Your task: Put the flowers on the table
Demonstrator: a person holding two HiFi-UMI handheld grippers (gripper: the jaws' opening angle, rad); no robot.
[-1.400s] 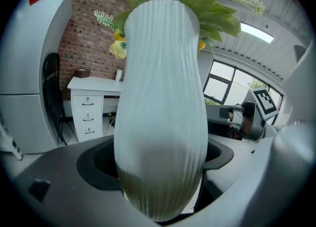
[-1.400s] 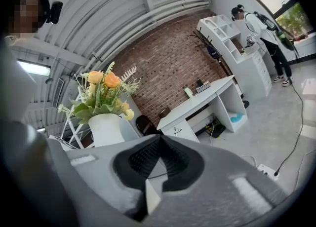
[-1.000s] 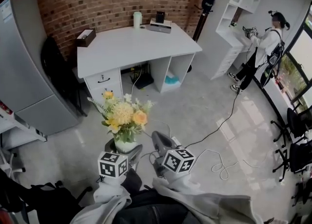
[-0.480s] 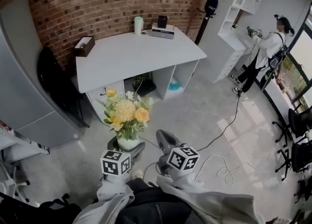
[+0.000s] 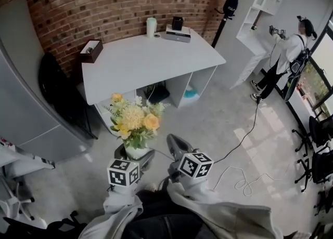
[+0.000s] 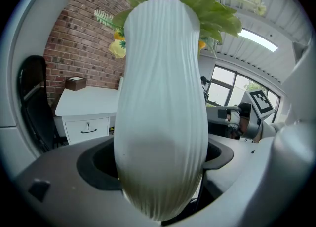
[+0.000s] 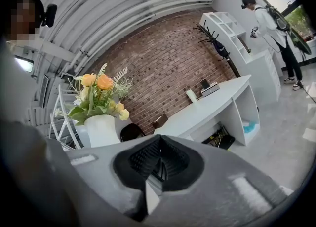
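A bunch of yellow and orange flowers stands in a white ribbed vase. My left gripper is shut on the vase, which fills the left gripper view between the two jaws. I carry it upright above the floor, short of the white table ahead. My right gripper is beside it to the right, shut and empty. In the right gripper view its jaws meet, with the flowers at the left and the table beyond.
On the table stand a brown box, a pale cup and a black device on a grey box. A grey cabinet and a black chair are at left. A person stands by white shelves. A cable lies on the floor.
Both grippers and the vase have moved forward towards the table, which now sits closer and larger in the head view. The grip on the vase is unchanged.
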